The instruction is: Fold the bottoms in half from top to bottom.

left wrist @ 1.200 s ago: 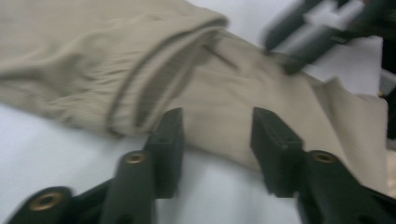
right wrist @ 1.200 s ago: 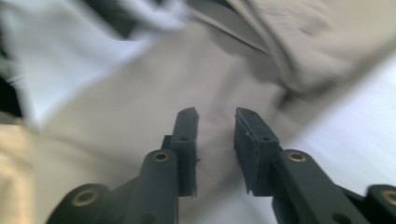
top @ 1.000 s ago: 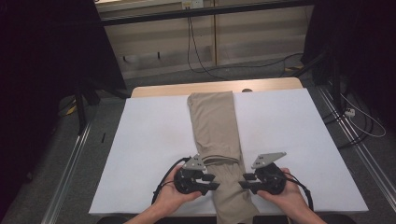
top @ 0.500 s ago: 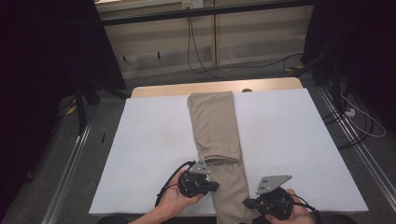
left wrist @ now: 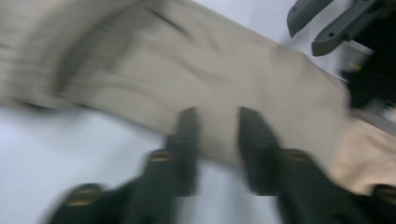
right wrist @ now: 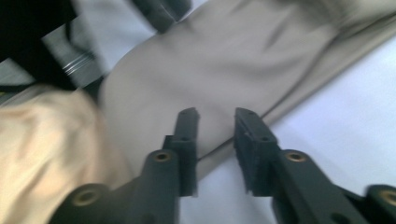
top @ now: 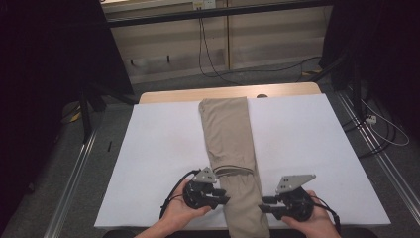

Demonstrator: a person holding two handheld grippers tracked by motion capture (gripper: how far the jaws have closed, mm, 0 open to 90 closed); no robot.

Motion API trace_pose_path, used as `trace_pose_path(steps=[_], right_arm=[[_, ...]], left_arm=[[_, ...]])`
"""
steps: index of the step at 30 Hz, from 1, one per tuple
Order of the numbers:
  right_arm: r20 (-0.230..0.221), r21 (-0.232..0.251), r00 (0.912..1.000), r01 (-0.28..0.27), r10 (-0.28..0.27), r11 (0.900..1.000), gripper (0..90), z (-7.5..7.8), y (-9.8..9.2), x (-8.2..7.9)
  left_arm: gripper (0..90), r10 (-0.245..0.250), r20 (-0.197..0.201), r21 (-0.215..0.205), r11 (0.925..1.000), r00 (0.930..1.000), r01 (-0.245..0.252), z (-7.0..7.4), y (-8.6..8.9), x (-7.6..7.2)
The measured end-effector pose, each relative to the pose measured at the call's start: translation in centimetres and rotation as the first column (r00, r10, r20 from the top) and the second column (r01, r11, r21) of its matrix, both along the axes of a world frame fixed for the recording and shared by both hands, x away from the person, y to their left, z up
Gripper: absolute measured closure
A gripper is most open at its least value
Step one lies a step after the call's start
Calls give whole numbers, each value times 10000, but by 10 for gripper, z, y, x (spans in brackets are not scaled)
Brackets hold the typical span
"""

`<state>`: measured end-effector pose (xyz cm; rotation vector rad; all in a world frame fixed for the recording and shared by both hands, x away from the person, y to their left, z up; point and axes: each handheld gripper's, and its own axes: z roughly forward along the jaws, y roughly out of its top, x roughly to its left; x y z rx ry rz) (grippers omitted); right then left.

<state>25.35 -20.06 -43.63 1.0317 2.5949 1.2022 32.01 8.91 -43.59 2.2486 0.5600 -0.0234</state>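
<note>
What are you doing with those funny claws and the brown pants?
A person holds a claw in each hand at a table covered in white. Tan trousers, folded into a long strip, lie down the middle. The left claw and right claw sit at either side of the near end. Both have just been opening, with the cloth's edges at their jaws, and neither is pinching it.

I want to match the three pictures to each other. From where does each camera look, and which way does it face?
High view: above the person's side, facing forward and down on the white table; hands, left tool, right tool.
Left gripper view: on the left tool, facing the folded trousers; own jaws apart.
Right gripper view: on the right tool, facing the trousers' edge; own jaws apart.
All share the trousers and table.
</note>
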Motion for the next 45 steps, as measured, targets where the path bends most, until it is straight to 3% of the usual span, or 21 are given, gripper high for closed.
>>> trace_pose_path(steps=[4,7,9,12,15,17,18,21,24,25,26,27,28,29,31,35,38,40,41,45], right_arm=[[249,116,9994,235,-238,9997,612,0,-2,31],[435,14,9986,302,-303,9995,568,2,3,49],[662,-137,9975,262,-253,9996,536,6,8,61],[1015,-248,9945,292,-266,9993,517,11,18,78],[1583,-932,9873,299,-148,9952,565,13,29,93],[1403,-977,9899,335,-195,9947,596,10,31,103],[1368,-1034,9905,312,-169,9942,627,8,31,106],[1275,-1234,9917,338,-179,9918,699,1,32,110],[1366,-1236,9899,553,-382,9908,753,-1,28,115],[1415,-1178,9890,607,-438,9912,773,0,27,115],[1472,-1134,9880,632,-462,9915,779,0,26,115],[1445,-1077,9886,577,-418,9925,778,0,26,115],[1397,-1095,9897,470,-314,9929,771,-1,26,114],[1354,-1086,9905,378,-229,9934,744,-2,26,113],[1115,-861,9938,78,19,9963,607,-3,26,112],[1288,-1078,9911,-195,334,9940,496,-3,30,108],[1528,-1521,9877,-102,338,9883,512,-6,34,108],[1552,-1375,9874,-89,304,9905,576,-6,33,110],[1598,-1339,9868,-45,261,9910,656,-6,32,111],[1617,-1216,9868,120,79,9925,736,-6,28,115]], left_arm=[[483,1209,211,-105,9926,9924,-1207,1,13,22],[409,1913,615,-206,9815,9796,-1904,1,19,36],[386,2033,649,-238,9791,9770,-2022,1,19,42],[386,2161,1206,-222,9764,9689,-2150,7,17,51],[376,2109,1382,-115,9773,9677,-2113,9,15,62],[368,2069,1384,-146,9783,9685,-2069,8,13,66],[364,1969,1442,31,9799,9698,-1994,8,11,68],[337,1761,1351,-116,9843,9751,-1761,5,8,71],[324,1407,1588,43,9897,9772,-1432,1,2,71],[318,1273,1326,2,9917,9830,-1285,-1,0,71],[313,1244,1286,56,9920,9839,-1261,-2,-1,70],[320,1240,1489,275,9912,9810,-1295,-2,-3,69],[345,1221,1428,302,9914,9822,-1276,-3,-5,69],[401,1099,1118,335,9929,9876,-1143,-5,-5,69],[498,1027,1262,482,9928,9867,-1095,-7,-7,67],[679,1193,1199,235,9921,9856,-1229,-6,-9,68],[747,1276,1019,-60,9918,9866,-1277,-6,-7,72],[773,1402,909,-239,9901,9859,-1386,-5,-5,74],[779,1481,834,-362,9887,9854,-1455,-5,-4,76],[797,1566,631,-603,9864,9856,-1529,-6,0,81]])
